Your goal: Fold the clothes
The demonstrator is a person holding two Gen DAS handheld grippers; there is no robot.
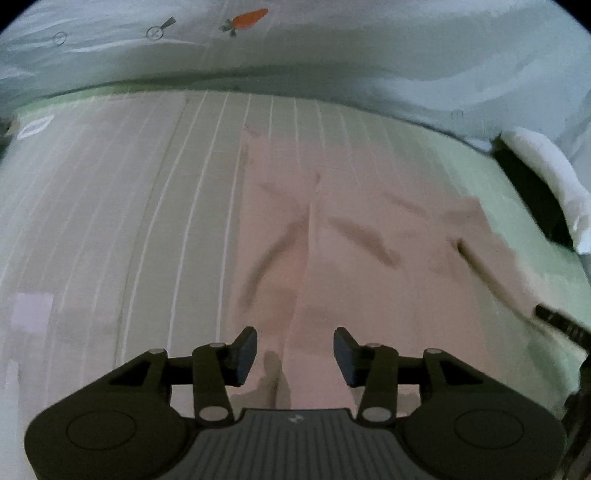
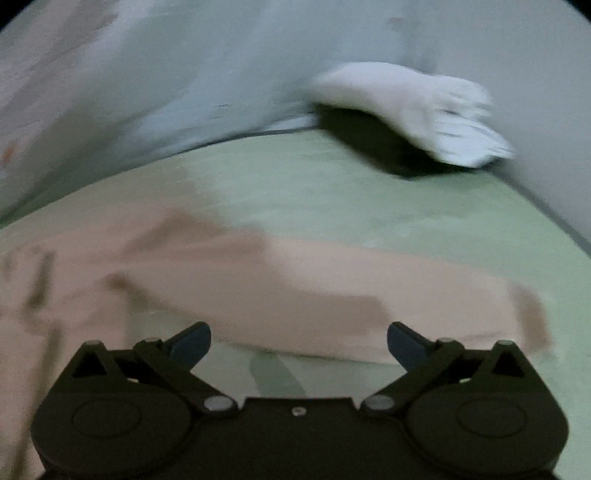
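Observation:
A pale pink garment (image 1: 343,236) lies spread and creased on the bed, partly over a striped beige sheet (image 1: 129,206). My left gripper (image 1: 295,356) is open and empty, hovering over the garment's near part. In the right wrist view the garment's long sleeve (image 2: 369,291) stretches to the right across the green sheet (image 2: 332,192). My right gripper (image 2: 299,345) is wide open and empty, just short of the sleeve's near edge.
A white folded cloth (image 2: 417,107) lies on something dark at the far right of the bed; it also shows in the left wrist view (image 1: 550,177). A pale blue cover with a carrot print (image 1: 245,18) lies behind. The right tool's dark tip (image 1: 561,325) shows at the right.

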